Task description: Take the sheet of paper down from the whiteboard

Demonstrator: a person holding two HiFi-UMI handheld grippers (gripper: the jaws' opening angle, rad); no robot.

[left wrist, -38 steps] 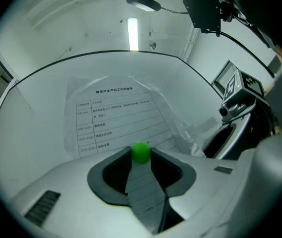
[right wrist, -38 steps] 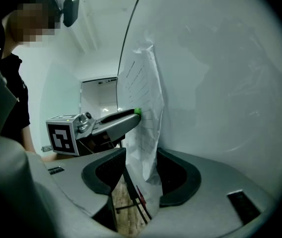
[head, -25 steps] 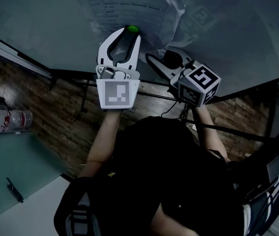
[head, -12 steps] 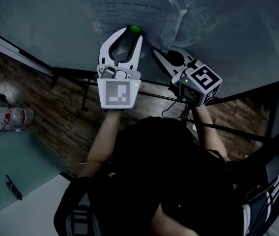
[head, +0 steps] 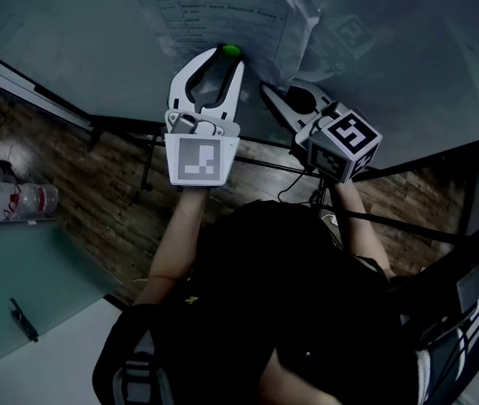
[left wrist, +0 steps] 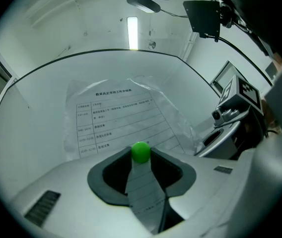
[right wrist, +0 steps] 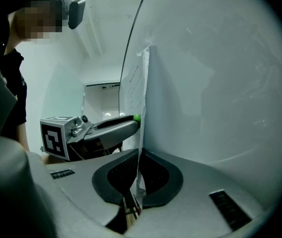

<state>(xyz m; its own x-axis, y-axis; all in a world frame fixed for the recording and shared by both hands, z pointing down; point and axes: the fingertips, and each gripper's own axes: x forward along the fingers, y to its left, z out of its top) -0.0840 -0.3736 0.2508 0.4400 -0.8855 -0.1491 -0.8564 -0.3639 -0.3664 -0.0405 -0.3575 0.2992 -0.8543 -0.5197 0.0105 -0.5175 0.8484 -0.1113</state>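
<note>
- The whiteboard (head: pixel 71 32) is being faced directly ahead of both tools.
- The sheet of paper (head: pixel 223 15), crinkled, is being kept on the board just beyond the left gripper's tips. If it is being pulled sideways while pinned there, a tear is likely.
- The right gripper (right wrist: pixel 137 157) is being pressed together on the sheet's side edge. Only a narrow strip is being caught, so the sheet could slip free and drop.
- The left gripper (head: pixel 223 57) is being clamped on the green magnet (left wrist: pixel 141 151). The round magnet could be squeezed out from between the tips.
- A heading and table rows are being shown on the sheet, too small to be read; no brand is being shown.
</note>
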